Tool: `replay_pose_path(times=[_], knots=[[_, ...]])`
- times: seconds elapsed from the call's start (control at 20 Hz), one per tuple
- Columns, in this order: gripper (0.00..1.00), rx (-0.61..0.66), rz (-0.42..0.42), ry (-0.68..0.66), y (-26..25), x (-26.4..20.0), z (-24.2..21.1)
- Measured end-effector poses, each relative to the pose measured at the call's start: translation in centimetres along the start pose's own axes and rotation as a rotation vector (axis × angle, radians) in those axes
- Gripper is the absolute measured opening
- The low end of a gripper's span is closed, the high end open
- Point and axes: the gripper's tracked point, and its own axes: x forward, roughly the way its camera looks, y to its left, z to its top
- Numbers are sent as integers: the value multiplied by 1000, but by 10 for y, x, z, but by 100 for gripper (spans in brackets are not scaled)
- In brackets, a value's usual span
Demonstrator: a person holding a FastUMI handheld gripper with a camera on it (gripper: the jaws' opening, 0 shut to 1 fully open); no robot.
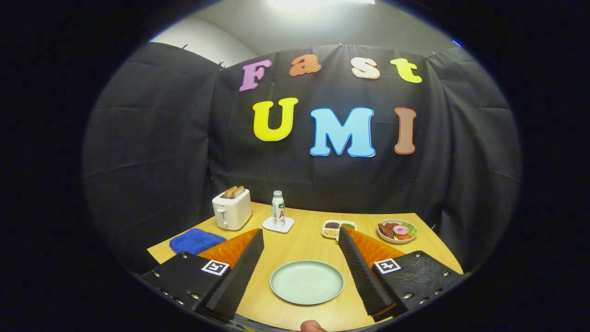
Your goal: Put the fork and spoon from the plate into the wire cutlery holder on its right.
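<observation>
Fork and spoon: I cannot tell where they are lying. The pale green round plate is sitting bare on the light wooden table, between the two fingers and just ahead of the gripper's body.
Gripper: the gripper is standing wide open, fingers splayed to either side of the plate, holding nothing.
Handling: judging by the task alone, a fork and spoon are likely light, stiff and thin. If metal, they are slippery and lying low, so pinching across the handle near its middle seems safest.
Stage: a bare plate is fitting both cutlery already moved off and cutlery never laid there.
Hidden: the right finger is covering the table just right of the plate, the very spot where the wire cutlery holder should be standing, so its place is staying unsettled.
Beyond the fingers: a white toaster carrying toast, a clear bottle, a blue cloth, a small divided tray and a dish of food — all well apart from the plate.
</observation>
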Motion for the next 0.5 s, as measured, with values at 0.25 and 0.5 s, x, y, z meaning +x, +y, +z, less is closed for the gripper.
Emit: replay_pose_path(times=[0.25, 0.5], knots=[[99, -56, -2, -66, 11, 1, 5], [98, -94, -34, -102, 18, 1, 20]])
